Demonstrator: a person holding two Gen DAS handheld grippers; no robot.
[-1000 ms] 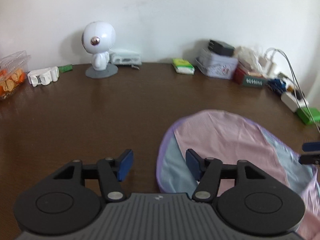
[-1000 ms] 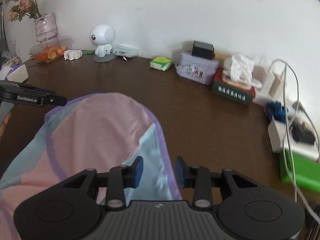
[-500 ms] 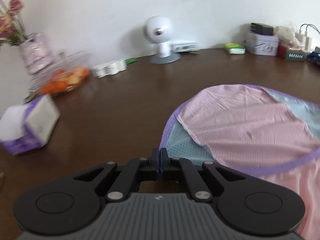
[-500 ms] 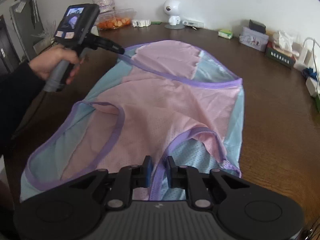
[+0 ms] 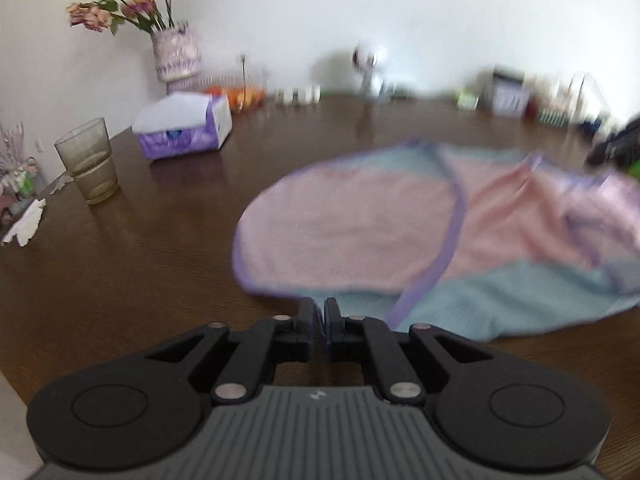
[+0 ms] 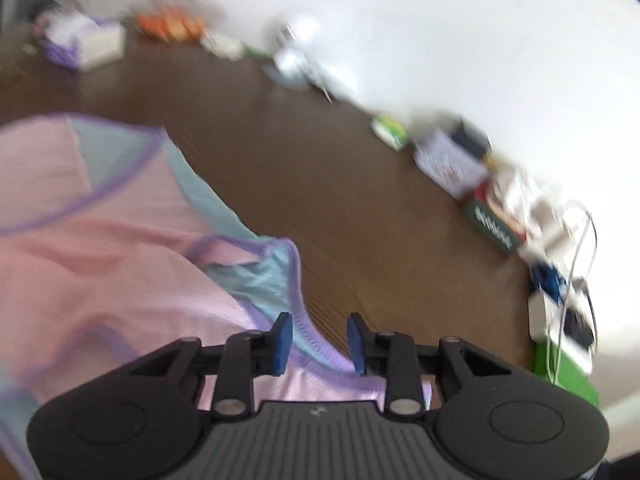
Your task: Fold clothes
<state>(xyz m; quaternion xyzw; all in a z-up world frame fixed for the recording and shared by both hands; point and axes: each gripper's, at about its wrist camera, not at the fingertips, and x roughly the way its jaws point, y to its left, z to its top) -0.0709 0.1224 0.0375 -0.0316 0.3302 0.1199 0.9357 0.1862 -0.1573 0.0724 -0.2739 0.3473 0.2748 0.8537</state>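
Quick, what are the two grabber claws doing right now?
Left gripper: opening, narrow gap, the garment edge at its tips.
Right gripper: opening, pads off the garment's purple hem lying between them.

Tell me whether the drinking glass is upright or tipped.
Upright: the glass stands on its base on the table, mouth up.

You're looking at a pink and blue mesh-cloth garment [image 5: 360,232] lying on a glossy dark wood table [image 5: 160,240]; a clear glass tumbler [image 5: 88,160] is standing far left.

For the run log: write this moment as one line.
garment: spread on table | left gripper: opening at hem | right gripper: opening over hem
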